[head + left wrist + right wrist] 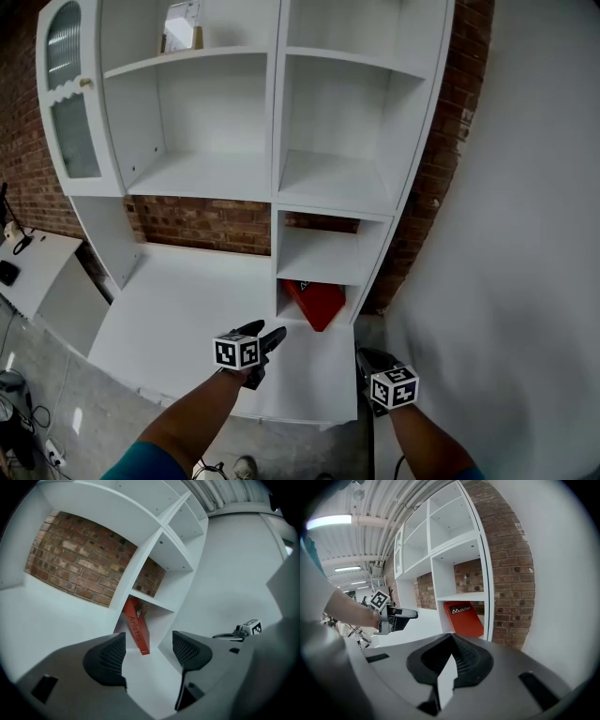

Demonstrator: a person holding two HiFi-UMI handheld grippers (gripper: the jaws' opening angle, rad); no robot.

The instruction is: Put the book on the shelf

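A red book (317,302) leans tilted inside the lowest right cubby of the white shelf unit (277,169), its bottom edge on the white desktop (187,319). My left gripper (267,331) hovers over the desktop just in front of the cubby, open and holding nothing. In the left gripper view the book's spine (137,627) shows between and beyond the pads (112,658), apart from them. My right gripper (367,358) hangs lower right, off the desktop's corner, shut on nothing. From the right gripper (451,660) view the book's cover (465,618) faces me, with the left gripper (405,614) to its left.
Bare white shelves (337,178) stand above the cubby. A small box (181,26) sits on the top left shelf. A glass cabinet door (67,94) is at far left, a brick wall (216,225) behind, a white wall (525,234) close on the right, another white table (33,262) at left.
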